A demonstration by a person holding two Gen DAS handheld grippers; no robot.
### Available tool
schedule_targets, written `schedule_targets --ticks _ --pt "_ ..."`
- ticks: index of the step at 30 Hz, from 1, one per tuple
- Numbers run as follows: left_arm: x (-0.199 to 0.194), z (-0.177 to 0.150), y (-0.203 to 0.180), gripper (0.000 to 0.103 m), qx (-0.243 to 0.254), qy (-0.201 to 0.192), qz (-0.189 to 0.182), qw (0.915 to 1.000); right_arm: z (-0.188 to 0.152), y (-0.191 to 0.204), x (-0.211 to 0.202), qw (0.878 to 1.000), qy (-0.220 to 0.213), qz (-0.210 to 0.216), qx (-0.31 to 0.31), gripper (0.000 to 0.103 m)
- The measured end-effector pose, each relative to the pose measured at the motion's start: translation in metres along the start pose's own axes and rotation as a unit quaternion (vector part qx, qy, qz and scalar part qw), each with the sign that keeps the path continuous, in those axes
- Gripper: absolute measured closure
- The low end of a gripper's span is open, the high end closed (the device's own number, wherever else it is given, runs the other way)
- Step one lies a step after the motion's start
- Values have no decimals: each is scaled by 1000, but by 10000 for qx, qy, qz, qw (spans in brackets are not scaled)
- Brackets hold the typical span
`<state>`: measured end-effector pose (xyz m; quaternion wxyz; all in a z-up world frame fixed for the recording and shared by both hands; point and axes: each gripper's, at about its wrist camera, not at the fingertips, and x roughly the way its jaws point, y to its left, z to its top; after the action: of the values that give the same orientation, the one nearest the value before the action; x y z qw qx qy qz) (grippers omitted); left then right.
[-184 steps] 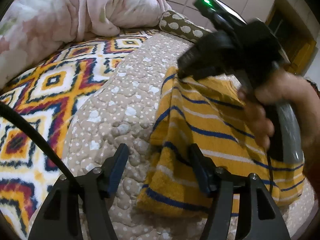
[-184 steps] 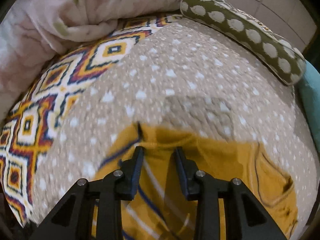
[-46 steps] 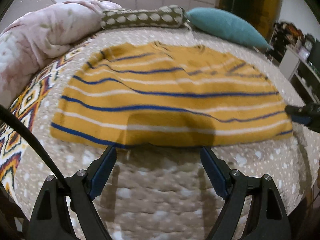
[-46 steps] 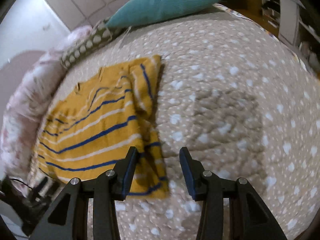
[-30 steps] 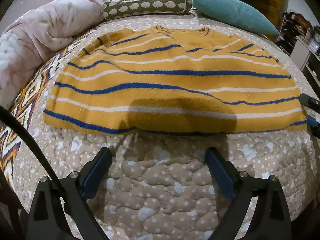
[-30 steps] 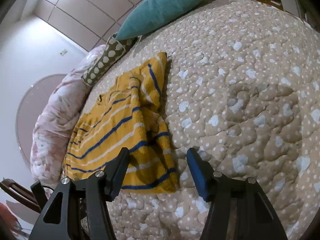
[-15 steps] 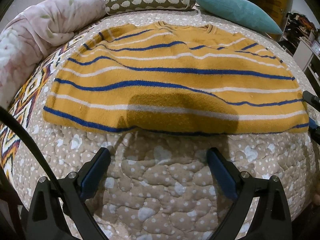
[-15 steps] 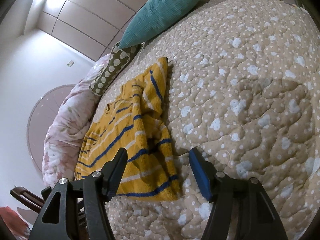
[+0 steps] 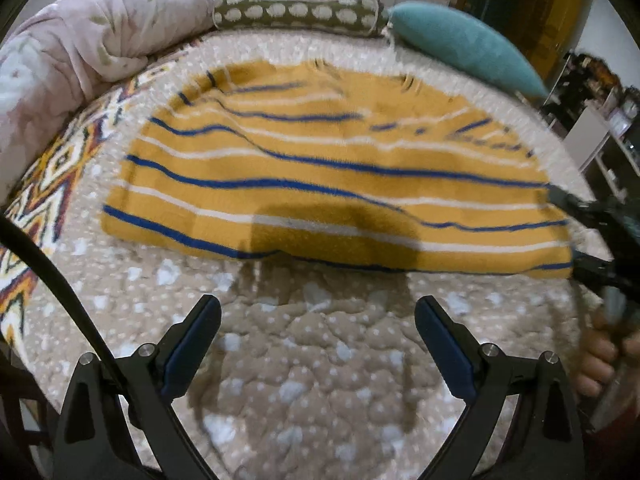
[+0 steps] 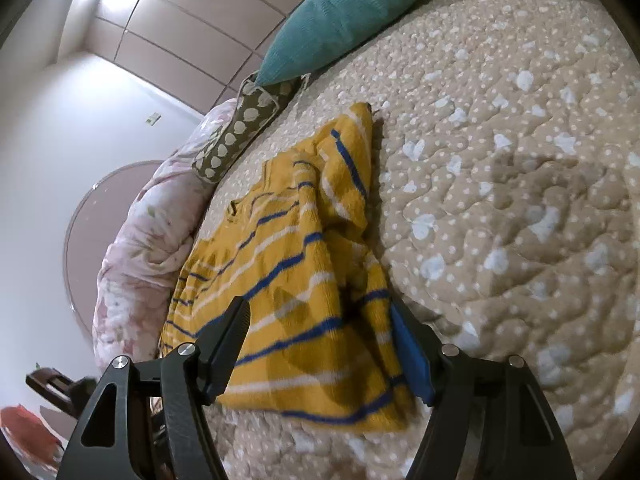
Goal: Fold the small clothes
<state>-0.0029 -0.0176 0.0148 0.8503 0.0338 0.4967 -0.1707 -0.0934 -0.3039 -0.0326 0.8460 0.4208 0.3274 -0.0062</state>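
Note:
A mustard-yellow knit top with blue and white stripes (image 9: 320, 184) lies spread flat on the beige dotted quilt (image 9: 312, 380). My left gripper (image 9: 318, 326) is open and empty, hovering over bare quilt just short of the top's near hem. My right gripper (image 10: 320, 344) is open, its jaws straddling the top's corner (image 10: 320, 360) at its right end. That gripper also shows in the left wrist view (image 9: 588, 240), with fingers at the garment's right edge.
A rolled pink floral duvet (image 9: 80, 48) lies at the left, a patterned orange blanket (image 9: 44, 184) beside it. A green dotted bolster (image 9: 296, 14) and a teal pillow (image 9: 464, 52) lie behind the top. Furniture (image 9: 600, 120) stands past the bed's right edge.
My right gripper has moved in over the top's right corner, which now lies between its open jaws. My left gripper has drawn back slightly from the hem and stays open.

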Motion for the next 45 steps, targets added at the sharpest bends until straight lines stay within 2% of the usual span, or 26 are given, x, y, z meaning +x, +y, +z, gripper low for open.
schedule_targets --ticks 5,8,9,10,12,14,17,20,24,27,30,32,38,41,42,43,45 --pt "-27 -4 24 5 -340 -168 -106 9992 1 10 13 9999 -71 -36 66 28" --pt "-40 -7 49 5 -680 -222 -154 9973 1 19 21 9996 -4 -273 15 31" --pt "-44 -8 59 6 -771 -244 -140 9966 2 20 23 9993 50 -377 38 44" --pt "-49 -10 69 6 -870 -279 -107 9958 5 20 24 9987 121 -482 106 65" --pt "-57 -15 89 5 -1031 -339 -21 9941 10 21 24 9982 269 -450 291 77" --pt "-65 -17 111 6 -1222 -428 29 9916 14 38 18 9974 215 -662 174 81" --pt "-77 -24 140 6 -1480 -627 61 9870 18 90 17 9937 80 -993 -505 84" --pt "-86 -28 160 6 -1637 -815 100 9831 18 152 30 9869 80 -1077 -1198 85" --pt "-92 -38 181 6 -1786 -925 82 9795 1 229 77 9683 374 -1198 -2160 87" --pt "-92 -45 195 6 -1949 -907 32 9766 -24 269 128 9534 834 -1229 -2625 89" --pt "-93 -54 212 6 -2150 -913 11 9723 -51 292 188 9366 1272 -1430 -2936 89" --pt "-94 -59 222 6 -2263 -925 4 9697 -68 301 210 9248 1438 -1586 -3144 89" --pt "-88 -72 249 6 -2558 -868 35 9628 -91 317 240 8942 1514 -2031 -3690 89" --pt "-84 -71 252 6 -2604 -827 -23 9620 -96 328 242 8840 1551 -2038 -3910 85" --pt "-84 -71 252 6 -2600 -832 -42 9620 -96 330 242 8841 1588 -1925 -3951 77" --pt "-85 -70 251 6 -2592 -845 -76 9621 -94 335 245 8869 1658 -1738 -3947 62" --pt "-88 -68 250 6 -2578 -907 -167 9618 -91 341 235 8995 1779 -1177 -3813 44"
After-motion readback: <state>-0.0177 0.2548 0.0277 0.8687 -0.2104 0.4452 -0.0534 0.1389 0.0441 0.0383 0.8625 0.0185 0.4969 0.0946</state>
